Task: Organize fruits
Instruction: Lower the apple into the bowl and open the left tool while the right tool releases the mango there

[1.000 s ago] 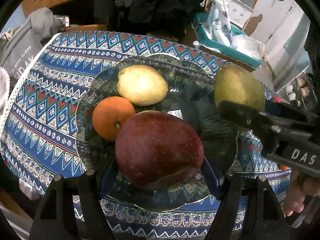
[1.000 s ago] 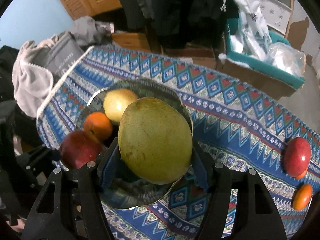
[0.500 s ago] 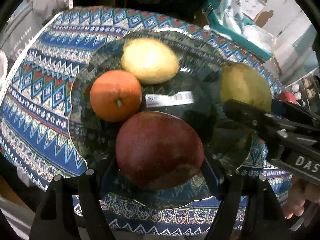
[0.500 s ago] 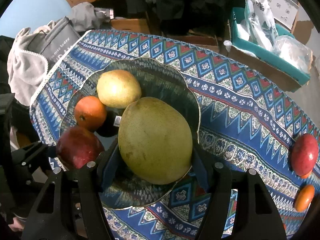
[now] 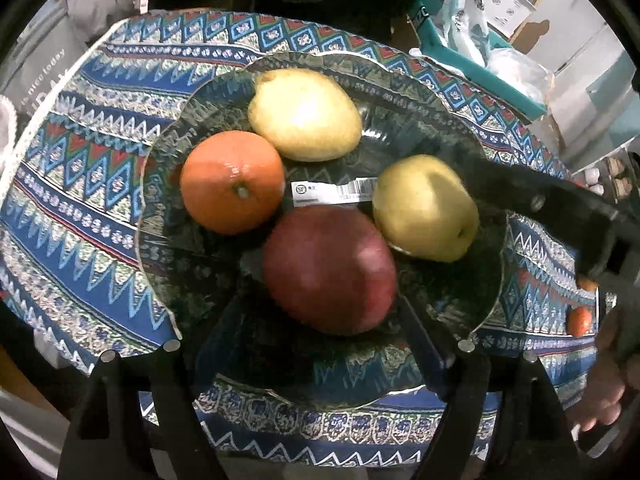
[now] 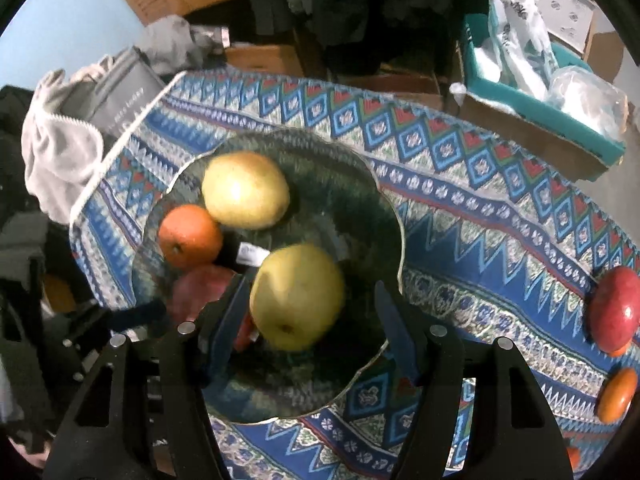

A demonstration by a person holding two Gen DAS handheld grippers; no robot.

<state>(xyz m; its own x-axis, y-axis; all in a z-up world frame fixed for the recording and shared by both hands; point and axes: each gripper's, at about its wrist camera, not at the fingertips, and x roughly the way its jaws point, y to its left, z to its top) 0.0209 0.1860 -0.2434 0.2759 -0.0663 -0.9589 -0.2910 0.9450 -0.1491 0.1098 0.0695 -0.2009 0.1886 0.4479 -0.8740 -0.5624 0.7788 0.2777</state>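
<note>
Pear [image 6: 298,294] now apparently on plate [image 6: 360,184], released from right claw [image 6: 310,332].

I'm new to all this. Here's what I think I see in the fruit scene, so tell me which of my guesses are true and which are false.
1. Four fruits lie on the glass plate. True: a yellow fruit, an orange, a dark red apple and a greenish pear lie on the glass plate.
2. The tablecloth is plain white. False: the tablecloth has blue patterns.
3. More fruit lies off the plate. True: a bright red apple and a small orange fruit lie on the cloth.
4. The right hand-held gripper squeezes the pear. False: the right hand-held gripper straddles it, with a gap showing.
</note>
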